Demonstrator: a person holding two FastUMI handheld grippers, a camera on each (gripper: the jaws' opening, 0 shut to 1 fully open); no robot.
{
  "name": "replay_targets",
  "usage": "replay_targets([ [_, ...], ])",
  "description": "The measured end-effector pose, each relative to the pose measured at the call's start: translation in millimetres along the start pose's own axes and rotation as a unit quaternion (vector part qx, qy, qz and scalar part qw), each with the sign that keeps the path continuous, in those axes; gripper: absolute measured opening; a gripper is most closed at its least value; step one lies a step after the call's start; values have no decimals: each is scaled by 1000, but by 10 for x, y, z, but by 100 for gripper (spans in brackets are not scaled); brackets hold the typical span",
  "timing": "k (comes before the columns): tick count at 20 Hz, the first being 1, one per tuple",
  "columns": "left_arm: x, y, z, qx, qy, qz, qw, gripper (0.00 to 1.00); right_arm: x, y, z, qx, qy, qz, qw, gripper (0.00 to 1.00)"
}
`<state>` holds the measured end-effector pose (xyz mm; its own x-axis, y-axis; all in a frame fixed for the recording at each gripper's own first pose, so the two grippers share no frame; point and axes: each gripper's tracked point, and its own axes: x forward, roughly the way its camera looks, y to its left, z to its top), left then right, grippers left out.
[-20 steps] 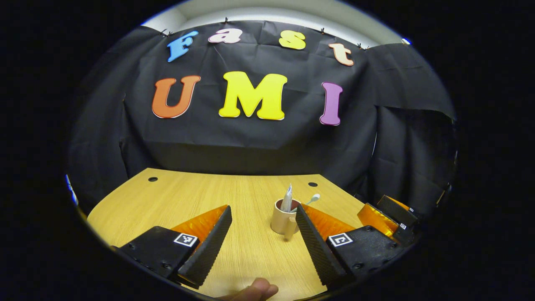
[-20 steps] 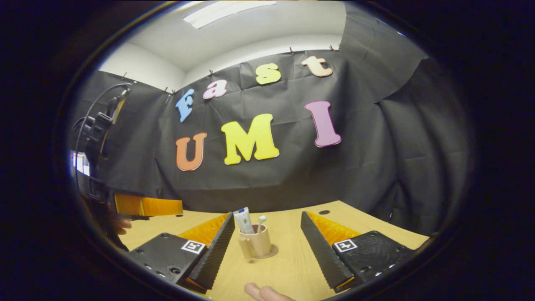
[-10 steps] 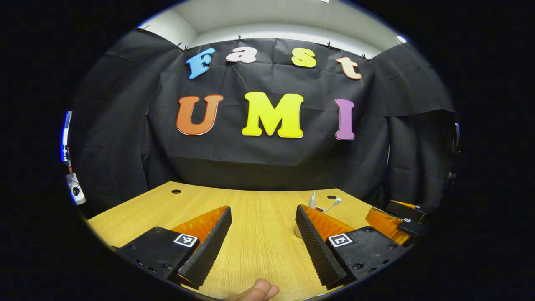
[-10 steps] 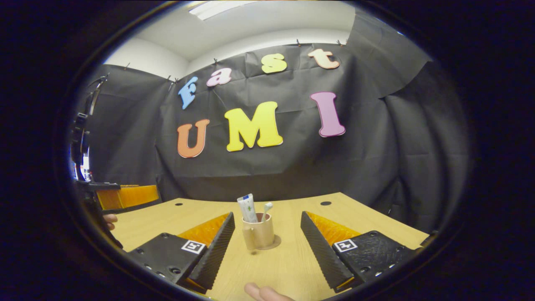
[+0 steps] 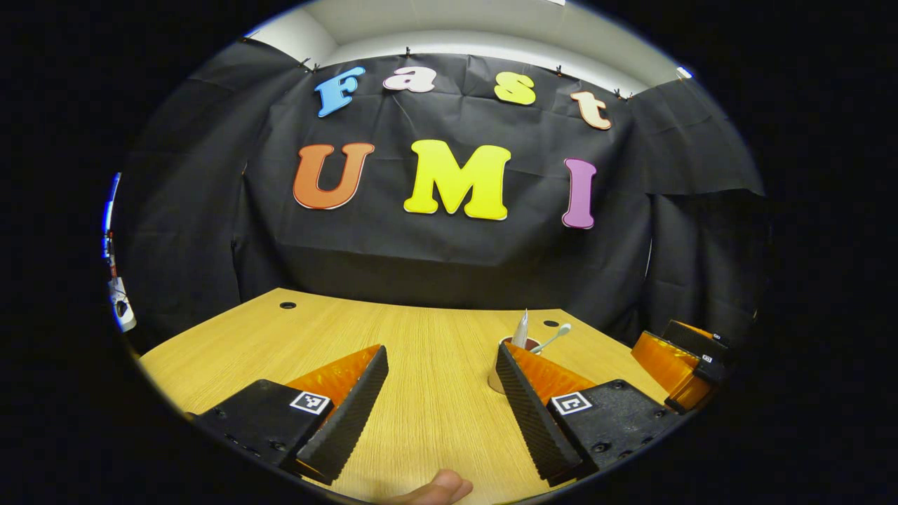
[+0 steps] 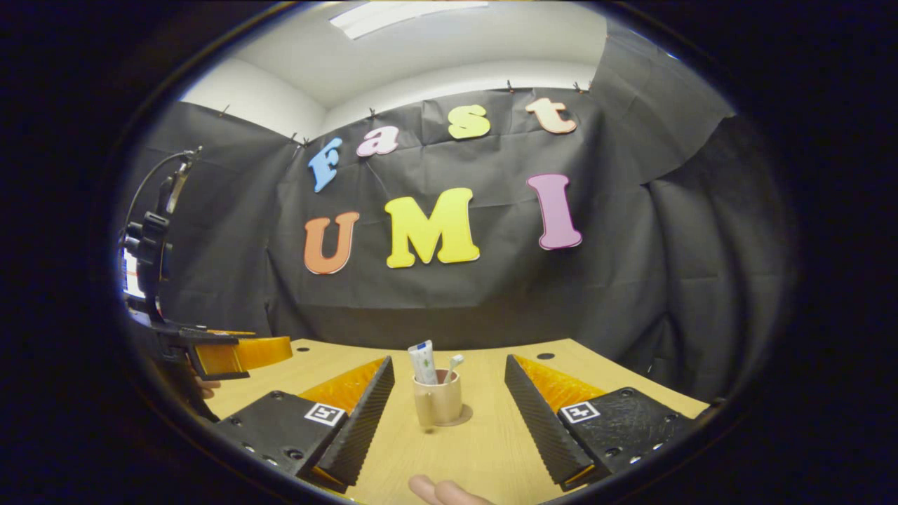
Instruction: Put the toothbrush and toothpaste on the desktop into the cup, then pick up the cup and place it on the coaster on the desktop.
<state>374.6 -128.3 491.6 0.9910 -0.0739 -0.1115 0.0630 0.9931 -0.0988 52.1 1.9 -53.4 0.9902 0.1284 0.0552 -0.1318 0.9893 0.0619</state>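
In the right gripper view the cup point(image 6: 438, 398) is seen upright on the coaster point(image 6: 461, 419), which lies flat on the wooden surface point(image 6: 491, 449). The toothpaste point(image 6: 424, 362) and the toothbrush point(image 6: 453, 365) stand in the cup, both leaning slightly, the toothpaste to the left of the toothbrush. The cup's handle is turned toward the near side. The right claw point(image 6: 449, 382) is spread wide with nothing held; the cup lies between the lines of its two fingers but farther off, apart from both. A fingertip point(image 6: 431, 487) of the holding hand is visible at the near edge. At the far left of this view the left claw point(image 6: 242, 353) is seen above the surface, well apart from the cup. In the left gripper view the left claw point(image 5: 440, 372) is likewise spread wide and empty, held over bare surface point(image 5: 421, 393). The cup point(image 5: 499, 372) is mostly hidden behind its right finger, with the toothpaste point(image 5: 520, 328) and toothbrush point(image 5: 554, 338) projecting above the finger's tip; contact with the finger cannot be told. The right claw point(image 5: 677, 358) appears at the far right of this view, beyond the cup.
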Motion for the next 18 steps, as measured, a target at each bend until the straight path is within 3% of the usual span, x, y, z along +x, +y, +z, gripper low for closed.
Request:
replay_targets([
  [14,10,-8,-74,18,11,6,1000,98,0,-61,-16,-3,4,-3,1000,95],
  [18,13,-28,21,66,-20,19,997,98,-26,-119,41,-16,-8,-8,1000,95],
])
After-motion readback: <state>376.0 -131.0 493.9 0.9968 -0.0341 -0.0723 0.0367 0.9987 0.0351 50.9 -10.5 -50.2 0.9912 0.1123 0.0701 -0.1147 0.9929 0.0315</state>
